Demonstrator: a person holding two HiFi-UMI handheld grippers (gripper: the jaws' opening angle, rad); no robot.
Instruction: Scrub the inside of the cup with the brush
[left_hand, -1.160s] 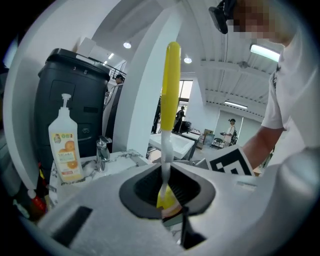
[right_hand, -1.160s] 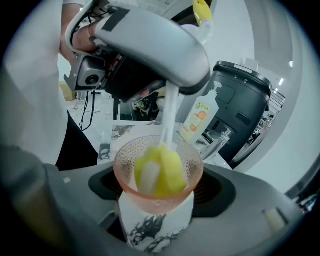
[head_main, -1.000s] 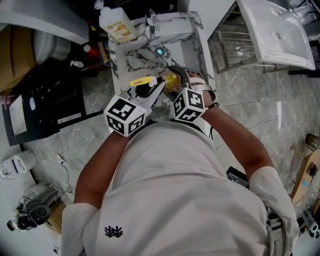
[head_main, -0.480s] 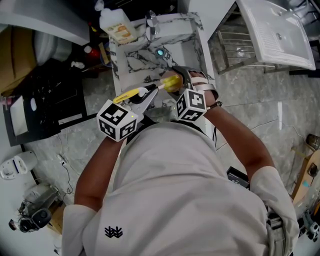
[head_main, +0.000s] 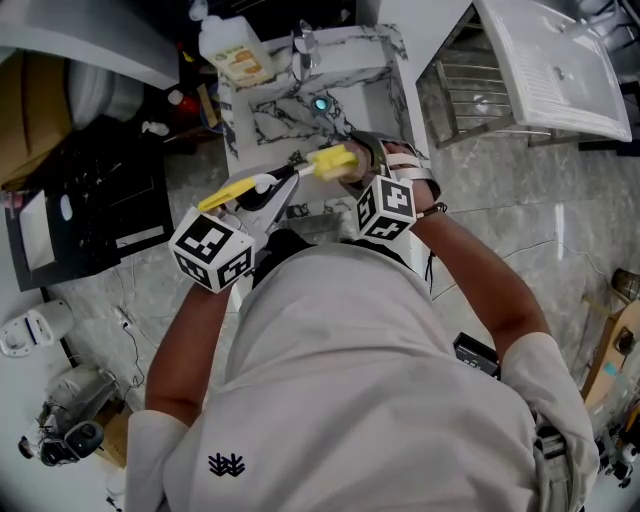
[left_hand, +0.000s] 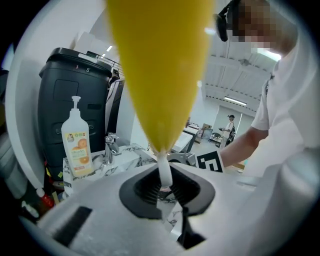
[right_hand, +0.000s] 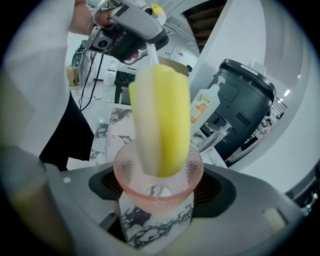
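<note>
Cup (right_hand: 131, 186) fast in right gripper (right_hand: 160, 192), jaws wide; brush (right_hand: 165, 125) stem pinched in left gripper (left_hand: 163, 192), head at rim

Yellow brush (right_hand: 167, 120), pink dimpled cup (right_hand: 159, 197)

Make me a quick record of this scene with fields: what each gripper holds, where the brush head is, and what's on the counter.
left gripper: jaws shut on the white stem of the brush
right gripper: jaws shut on the pink cup, its mouth facing the brush
brush head: yellow and white sponge, tip in the cup's mouth
counter: marble, with a soap bottle and a faucet
</note>
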